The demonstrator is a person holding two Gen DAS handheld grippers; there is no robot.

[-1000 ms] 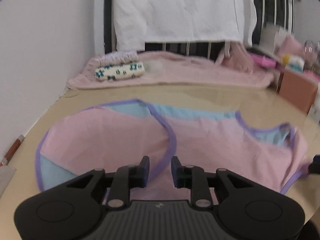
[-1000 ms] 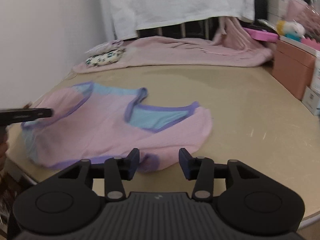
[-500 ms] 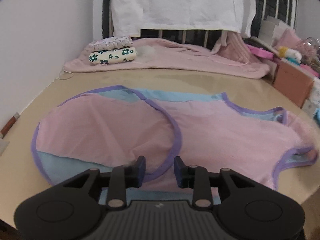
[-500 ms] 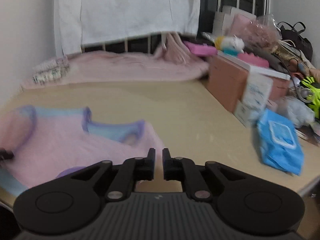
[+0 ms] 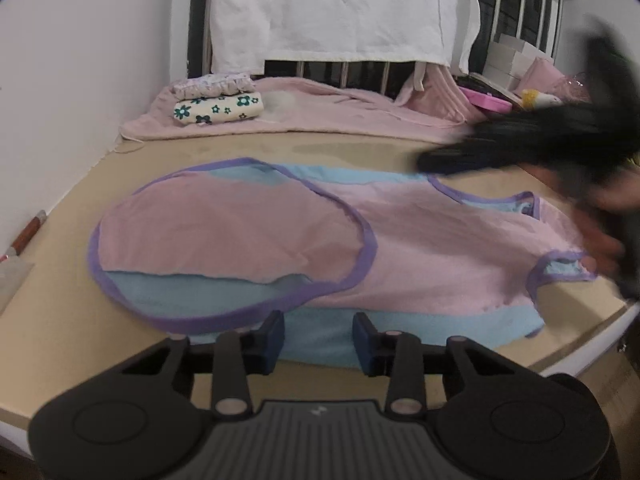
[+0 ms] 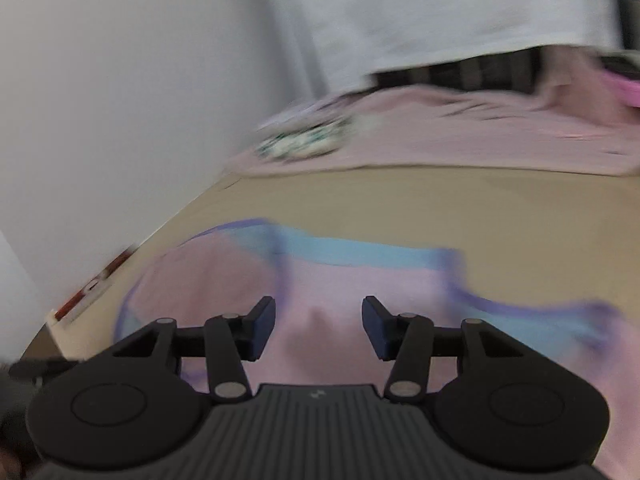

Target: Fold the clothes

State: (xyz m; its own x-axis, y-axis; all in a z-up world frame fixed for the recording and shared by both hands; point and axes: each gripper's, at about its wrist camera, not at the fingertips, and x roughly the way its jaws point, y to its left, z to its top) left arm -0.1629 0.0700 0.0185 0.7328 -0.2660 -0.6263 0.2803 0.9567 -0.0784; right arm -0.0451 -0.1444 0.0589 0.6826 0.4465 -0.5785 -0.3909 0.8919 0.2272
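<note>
A pink and light-blue garment (image 5: 420,240) with purple trim lies spread flat on the beige table (image 5: 60,320), one rounded flap folded over its left part. My left gripper (image 5: 318,342) is open and empty at the garment's near blue edge. My right gripper (image 6: 319,330) is open and empty, hovering over the pink cloth (image 6: 320,292); its view is blurred by motion. In the left wrist view the right gripper shows as a dark blur (image 5: 560,140) above the garment's right end.
Folded floral clothes (image 5: 218,108) sit on a pink blanket (image 5: 360,116) at the table's back. A white sheet (image 5: 340,12) hangs on a rail behind. Boxes and toys (image 5: 520,92) stand at the back right. A wall runs along the left.
My left gripper has opened wider and pulled back to the garment's near edge. My right gripper has opened and swung left over the garment.
</note>
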